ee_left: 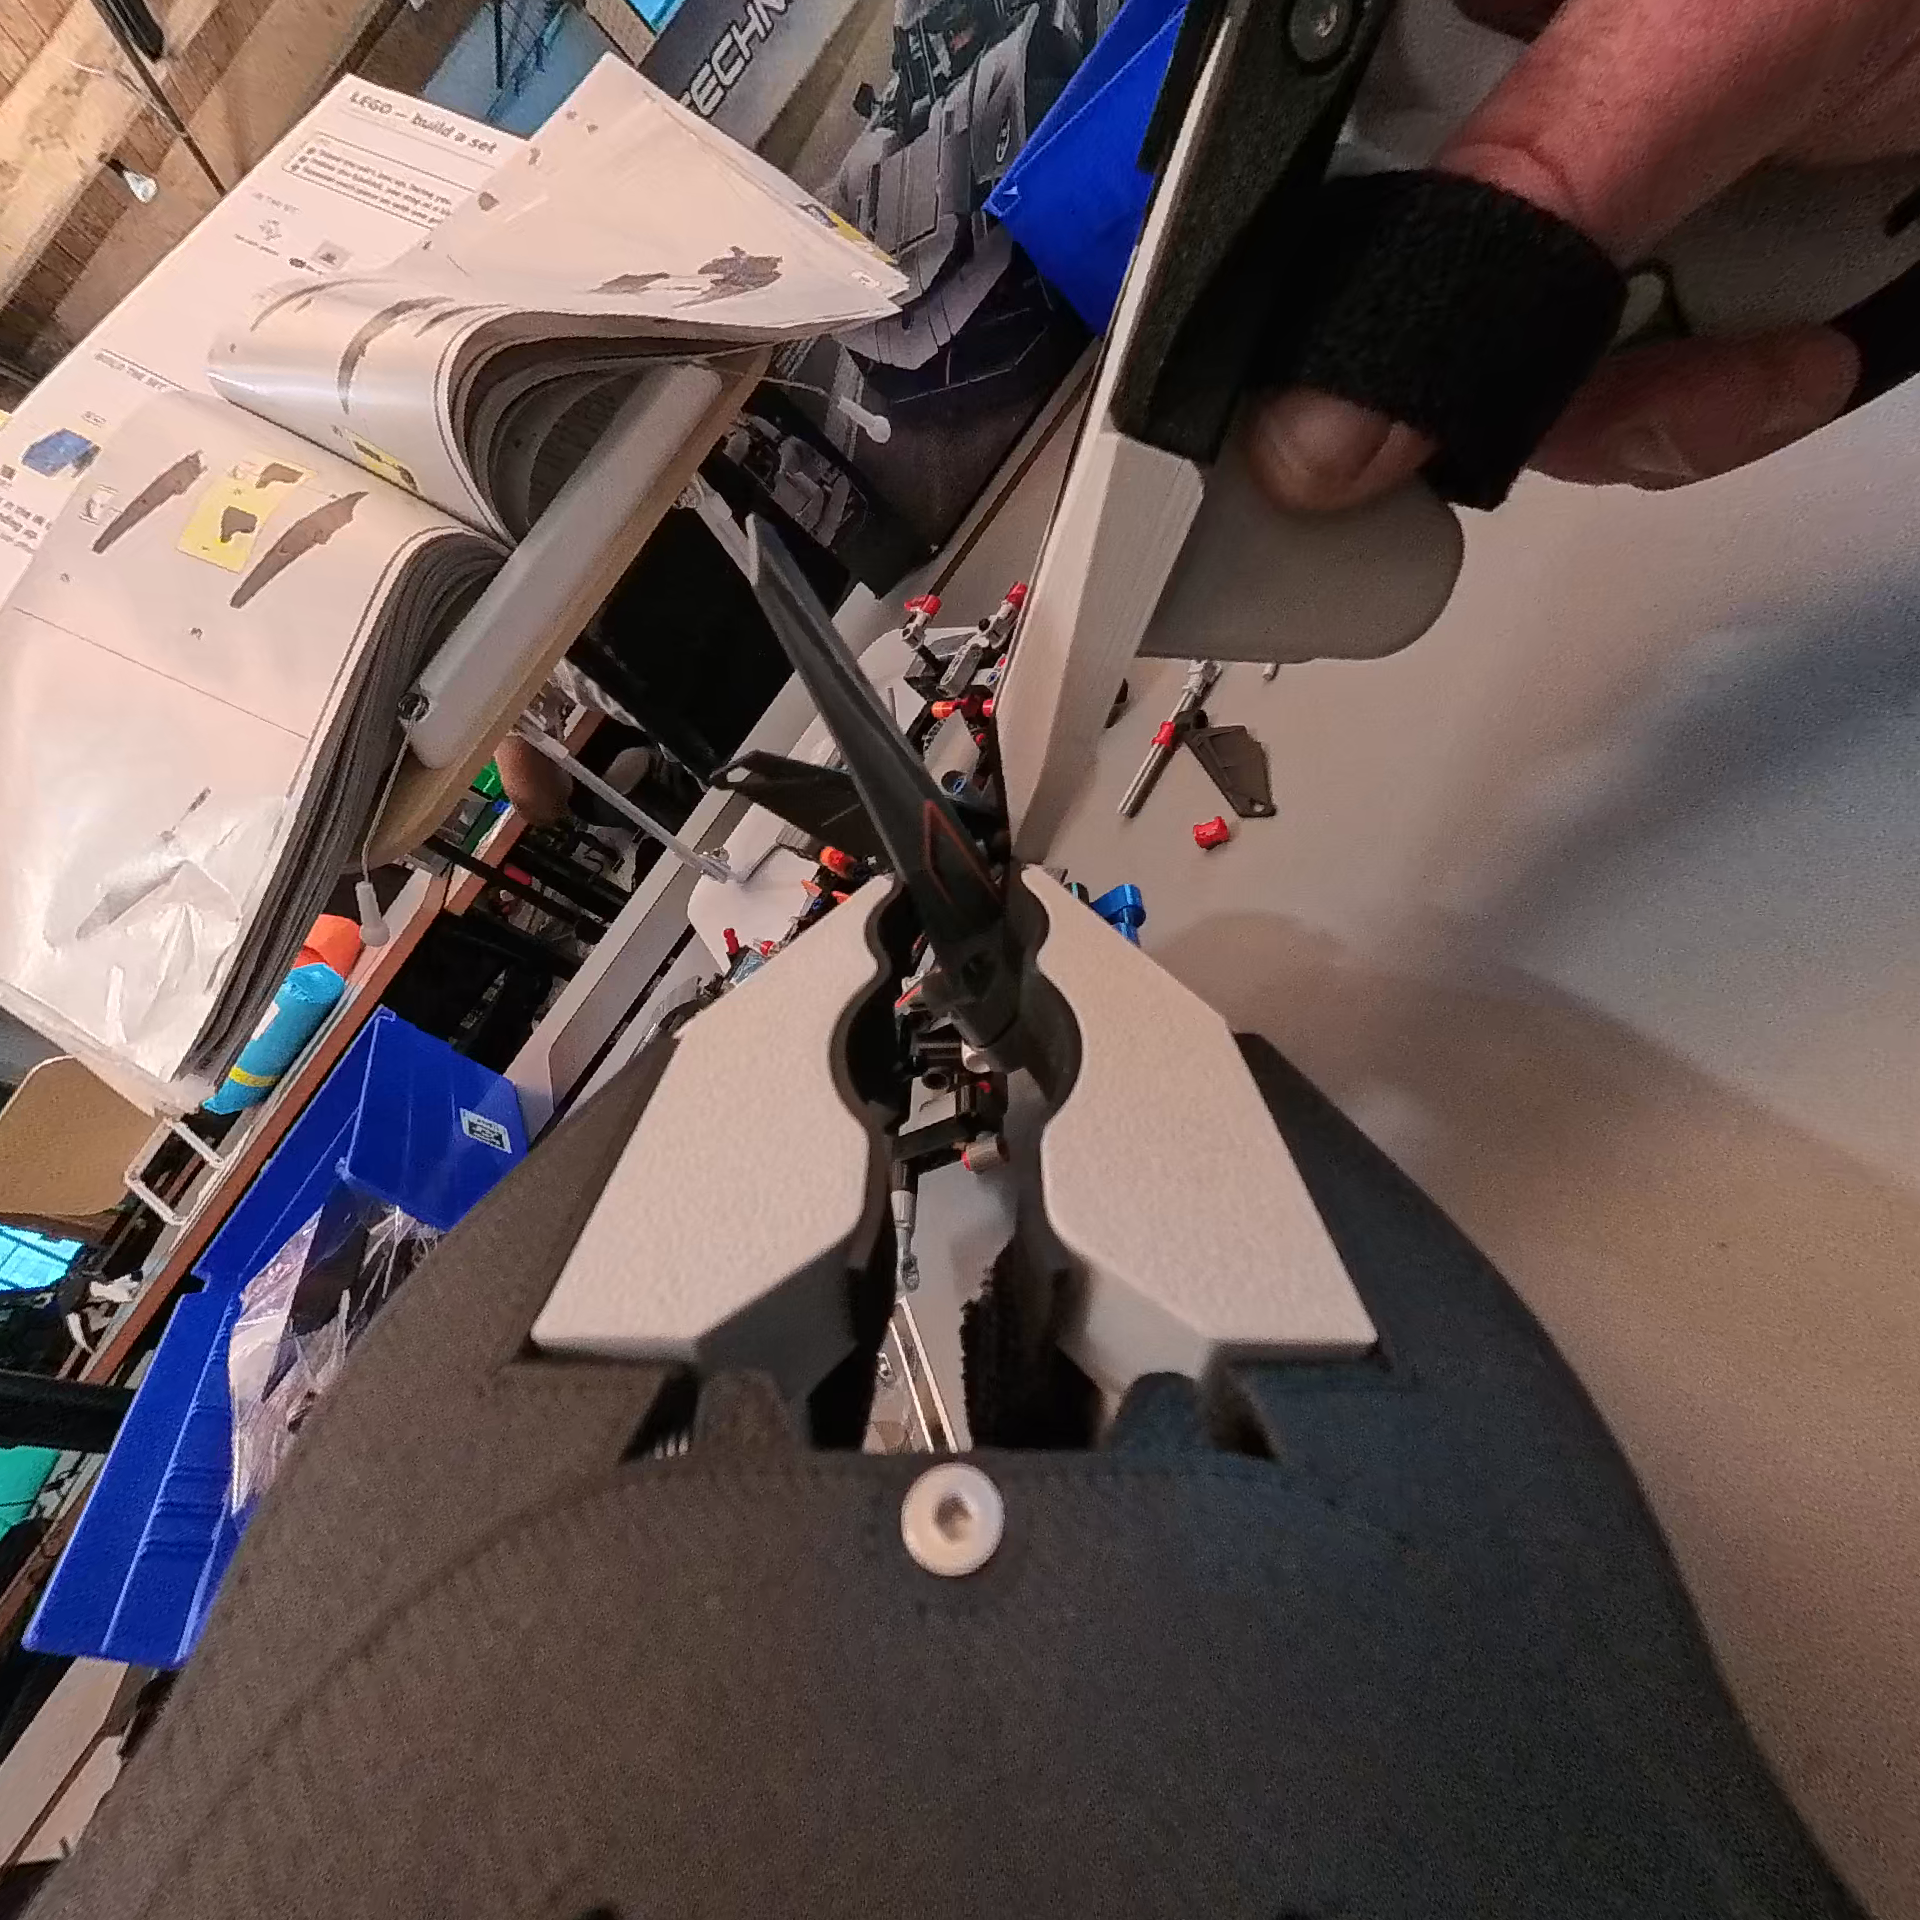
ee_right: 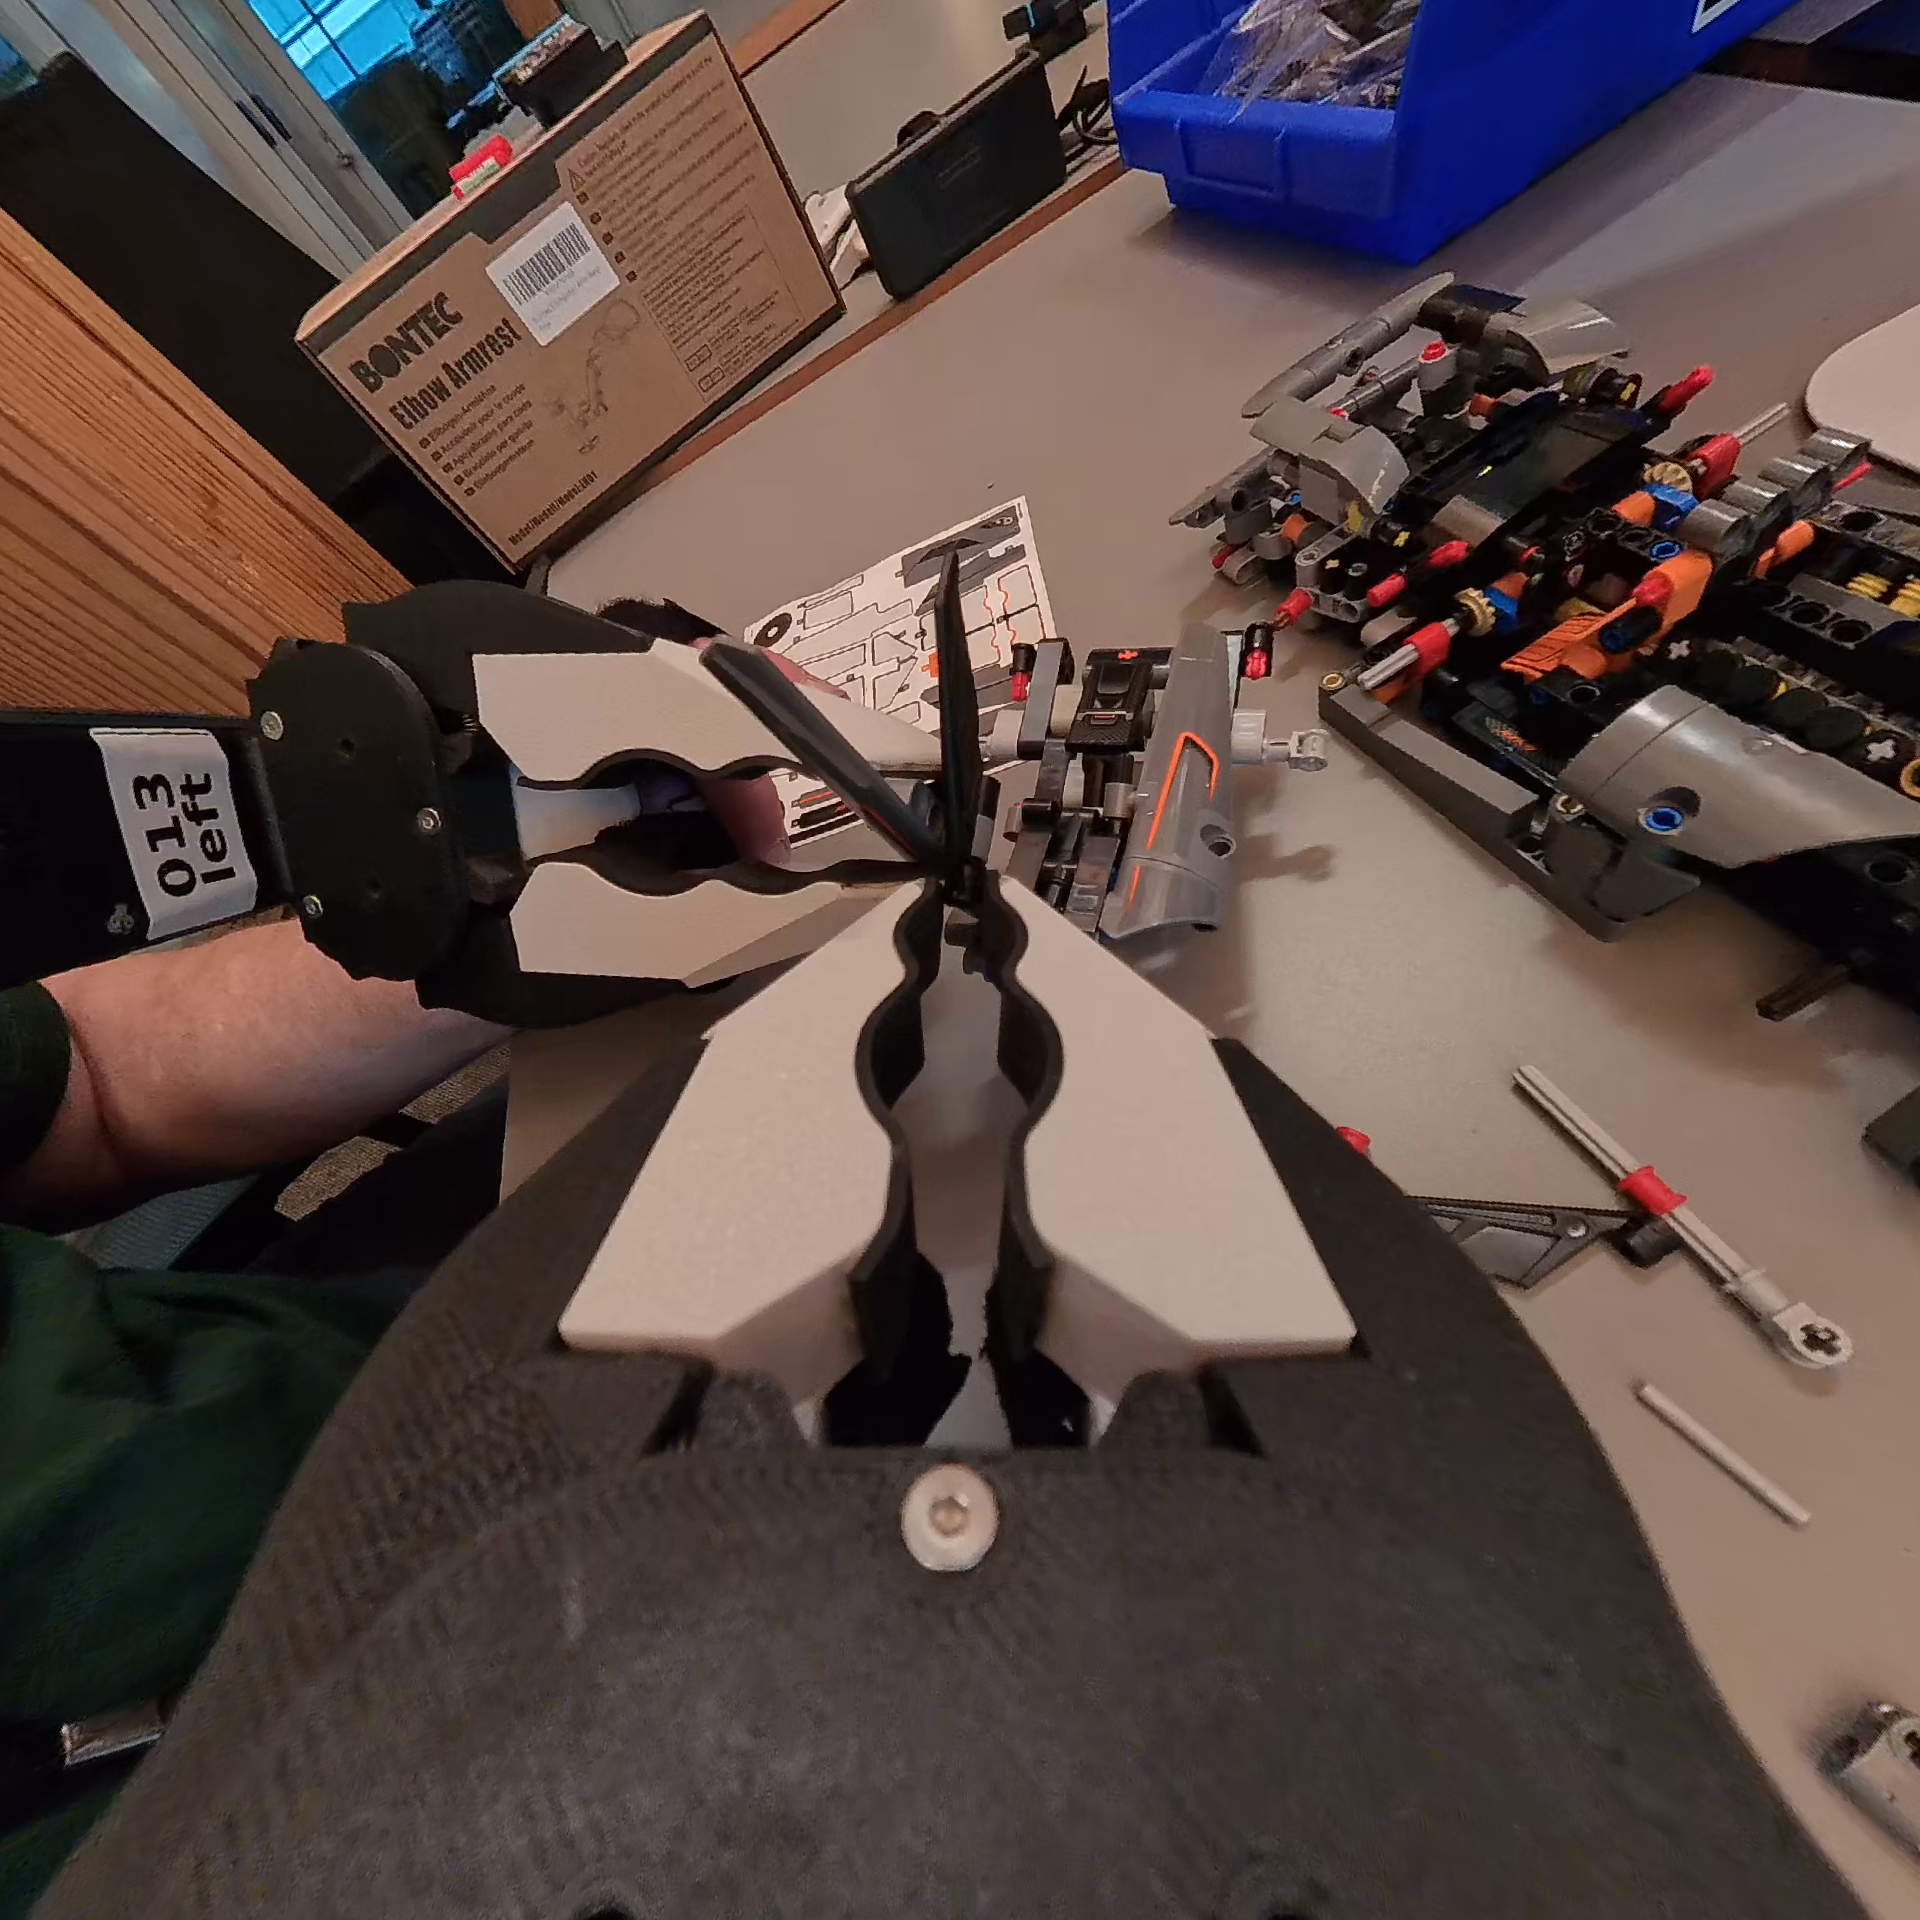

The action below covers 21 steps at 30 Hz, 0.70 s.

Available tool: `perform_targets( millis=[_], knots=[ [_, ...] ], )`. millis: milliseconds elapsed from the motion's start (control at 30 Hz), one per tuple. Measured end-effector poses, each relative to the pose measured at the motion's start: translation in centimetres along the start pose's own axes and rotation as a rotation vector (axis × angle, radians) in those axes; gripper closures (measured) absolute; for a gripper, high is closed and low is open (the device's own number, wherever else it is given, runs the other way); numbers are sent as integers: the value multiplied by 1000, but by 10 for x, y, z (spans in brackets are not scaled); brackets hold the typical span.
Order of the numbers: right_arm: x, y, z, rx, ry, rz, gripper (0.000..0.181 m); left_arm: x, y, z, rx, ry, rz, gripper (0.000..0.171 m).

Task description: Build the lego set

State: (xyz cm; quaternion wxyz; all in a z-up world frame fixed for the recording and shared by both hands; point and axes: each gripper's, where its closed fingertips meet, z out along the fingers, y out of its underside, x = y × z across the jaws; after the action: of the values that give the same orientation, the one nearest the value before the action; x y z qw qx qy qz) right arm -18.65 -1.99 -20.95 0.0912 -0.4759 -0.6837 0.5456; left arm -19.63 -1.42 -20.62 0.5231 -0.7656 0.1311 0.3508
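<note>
Two long black blade-shaped Lego panels meet in a V at their lower ends. My left gripper (ee_left: 956, 883) is shut on one panel (ee_left: 883, 769), which has an orange stripe and points up and away. It also shows in the right wrist view (ee_right: 904, 826), coming in from the left, with that panel (ee_right: 800, 727) slanting up-left. My right gripper (ee_right: 961, 899) is shut on the foot of the upright panel (ee_right: 954, 675), right at the joint. In the left wrist view the right gripper (ee_left: 1013, 826) comes down from the upper right, held by a hand (ee_left: 1662, 312). Both sit above the grey table (ee_right: 1351, 1039).
A partly built car chassis (ee_right: 1621, 623) lies at the right, with a grey subassembly (ee_right: 1174, 790) and a sticker sheet (ee_right: 894, 634) just behind the grippers. Loose axles (ee_right: 1673, 1216) lie at the right. The instruction booklet (ee_left: 260, 623), blue bins (ee_right: 1403, 125) (ee_left: 312, 1299) and a cardboard box (ee_right: 582, 291) ring the table. The grippers are tip to tip, or close to it.
</note>
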Motion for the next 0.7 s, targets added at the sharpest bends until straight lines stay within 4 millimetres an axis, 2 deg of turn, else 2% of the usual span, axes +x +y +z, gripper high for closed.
perform_targets(
  millis=[700],
  knots=[
    [1, 0, -1, 15, 0, 2, 176, 0, 0, 1, -2, -2, 2, 157]
  ],
)
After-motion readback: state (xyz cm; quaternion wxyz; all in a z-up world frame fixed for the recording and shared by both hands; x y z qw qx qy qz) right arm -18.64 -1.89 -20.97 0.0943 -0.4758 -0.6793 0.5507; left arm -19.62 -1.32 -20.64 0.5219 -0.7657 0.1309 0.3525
